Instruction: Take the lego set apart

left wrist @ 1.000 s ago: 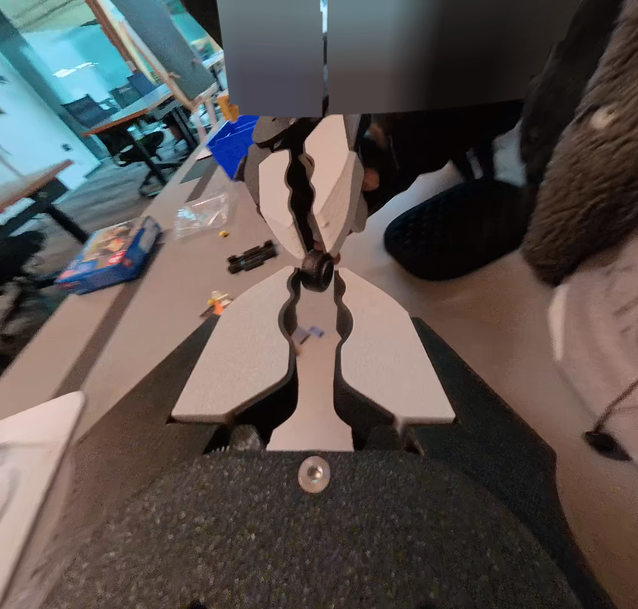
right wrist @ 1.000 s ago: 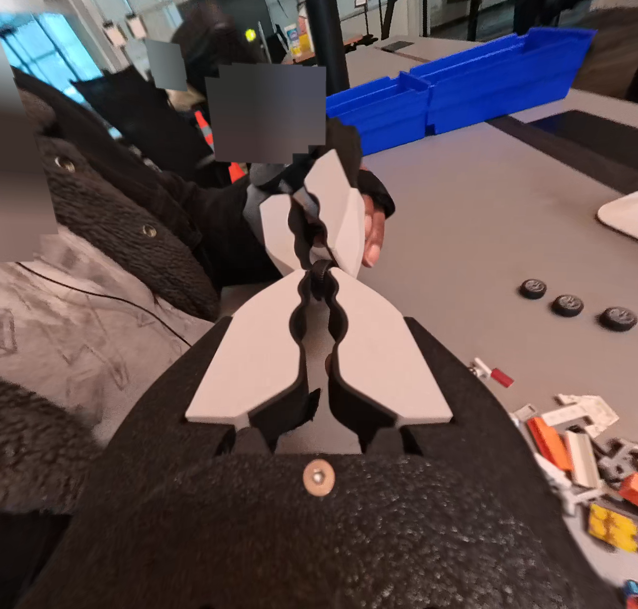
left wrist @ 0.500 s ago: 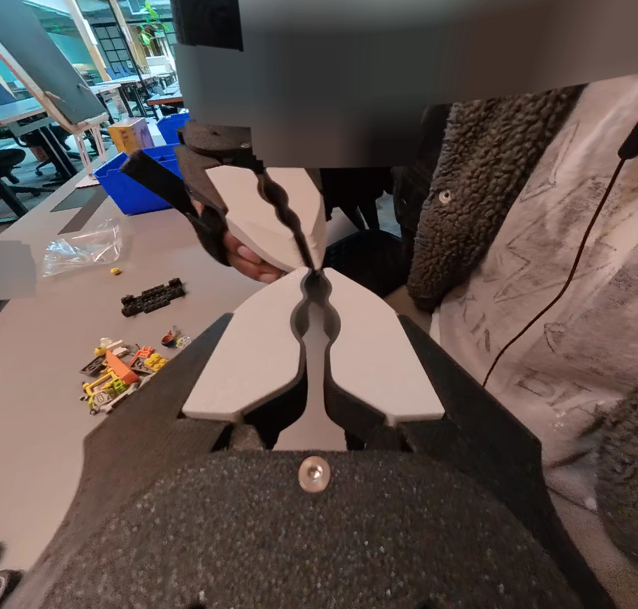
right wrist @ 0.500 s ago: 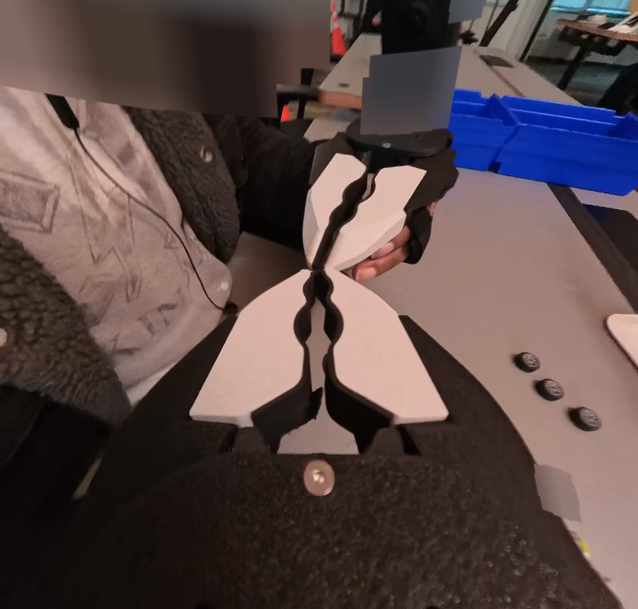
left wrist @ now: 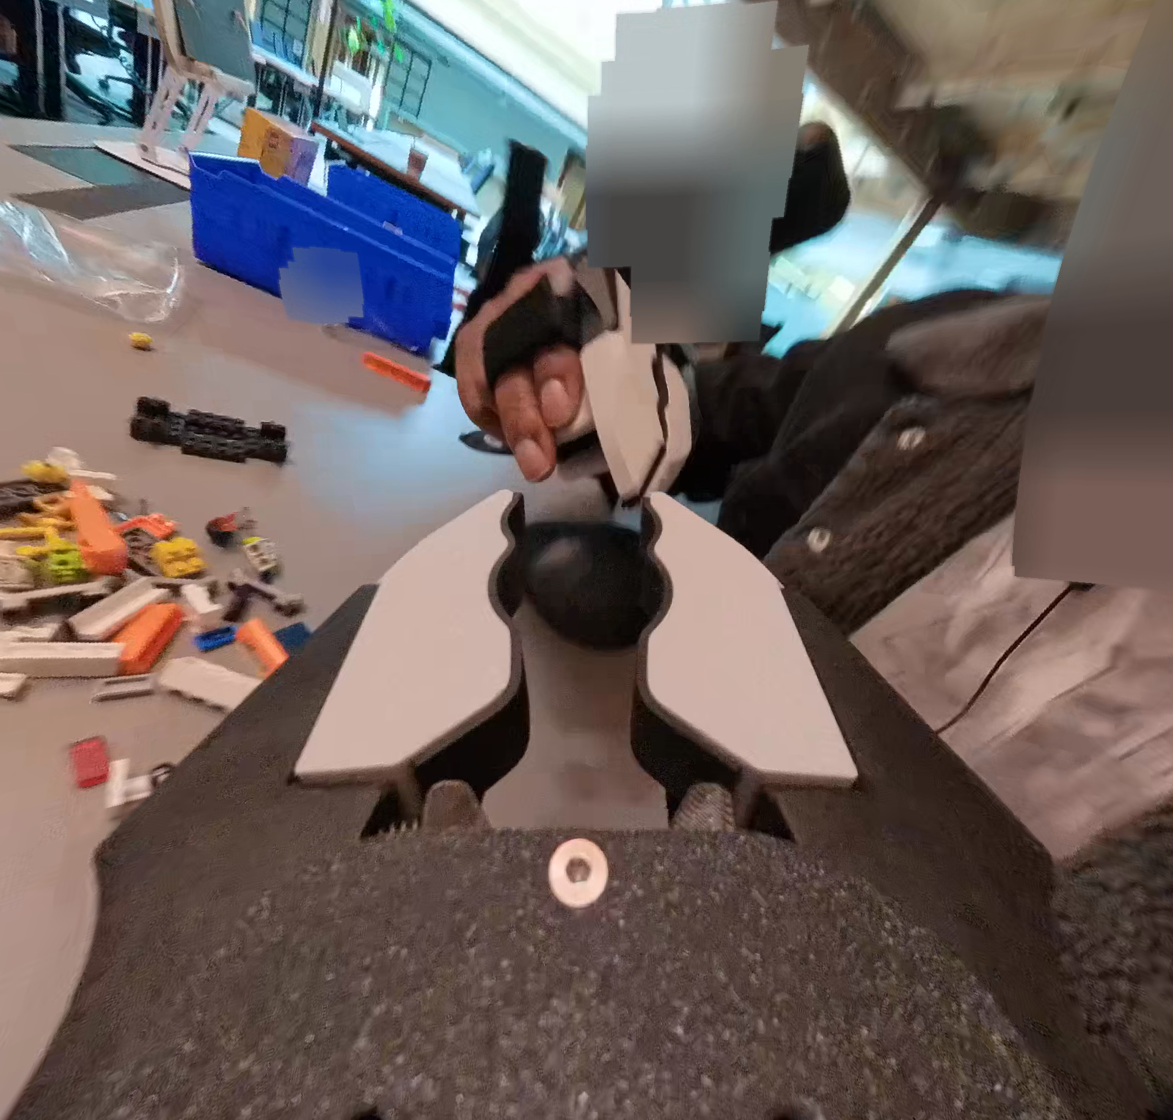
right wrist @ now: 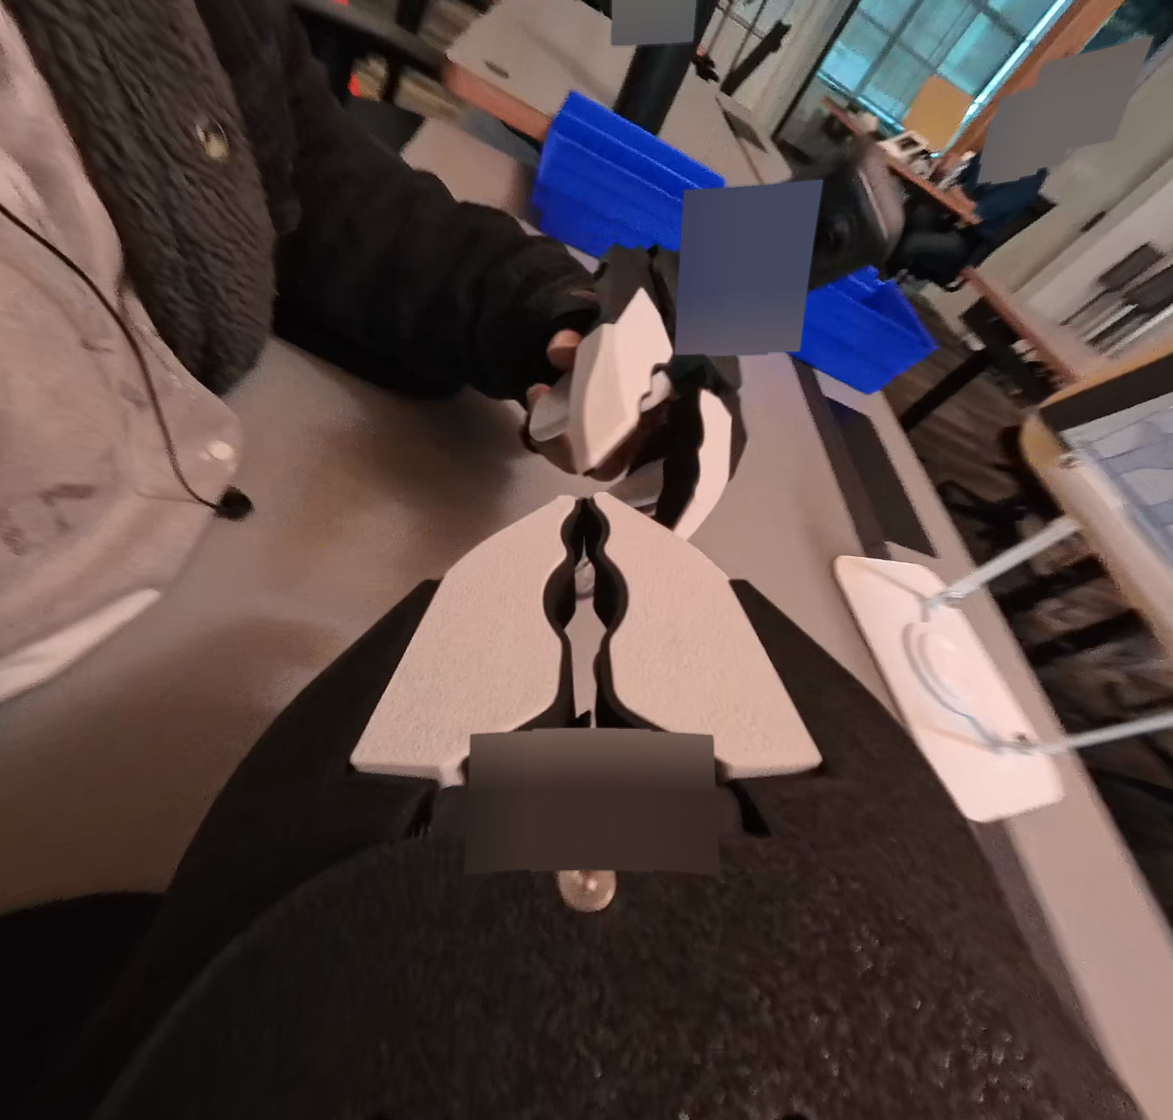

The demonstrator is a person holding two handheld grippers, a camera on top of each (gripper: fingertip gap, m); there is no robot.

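Note:
In the left wrist view my left gripper [left wrist: 581, 508] is open. A blurred black round tyre [left wrist: 587, 581] sits loose in the hollow between its fingers. My right gripper [left wrist: 635, 498] reaches in from above, shut, with a small pale grey piece [left wrist: 627, 518] at its tips. In the right wrist view my right gripper [right wrist: 587, 504] is shut tip to tip, and a bit of pale grey [right wrist: 587, 576] shows through the gap lower down. The left gripper [right wrist: 641, 416] stands just beyond it with its fingers apart. Both are held above the grey table [left wrist: 355, 486].
A black chassis [left wrist: 206, 430], an orange brick [left wrist: 397, 371] and a pile of loose pieces [left wrist: 127, 588] lie on the left. Blue bins [left wrist: 317, 245] and a plastic bag [left wrist: 89, 264] stand farther back. A white stand base [right wrist: 939, 677] lies on the right. The person's body is close by.
My left gripper held the tyre at its tips, squeezed shut, and has now opened wide with the tyre loose between its fingers. My right gripper has closed fully. Both have swung round.

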